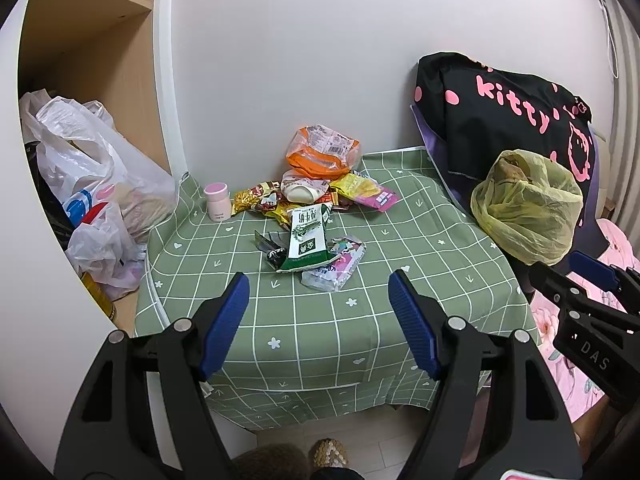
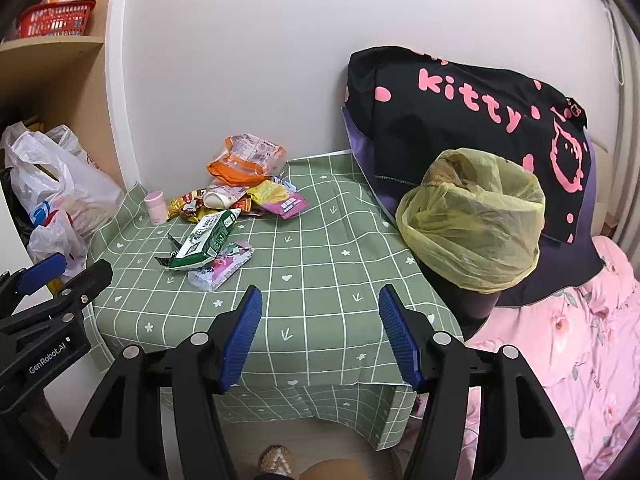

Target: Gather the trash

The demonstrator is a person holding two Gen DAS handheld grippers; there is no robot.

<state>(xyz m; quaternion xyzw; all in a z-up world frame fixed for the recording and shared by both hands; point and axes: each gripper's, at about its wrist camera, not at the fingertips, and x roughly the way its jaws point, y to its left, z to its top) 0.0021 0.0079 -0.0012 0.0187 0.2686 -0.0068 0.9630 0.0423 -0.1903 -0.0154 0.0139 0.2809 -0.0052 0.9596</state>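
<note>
- The trash pile lies at the back of the table, against the wall; its wrappers overlap, so several are half hidden.
- A green carton at the front of the pile lies partly on a pale pink packet; the print on both is too small to read.
- The yellow-lined bin stands just beside the table's right edge, its contents blurred by the liner and its base hidden.
- The left hand-held gripper hovers above the table's near edge, fingers spread, holding nothing.
- The right hand-held gripper is likewise spread and empty, over the table's front right part.
- The hands gripping both are cut off.
</note>
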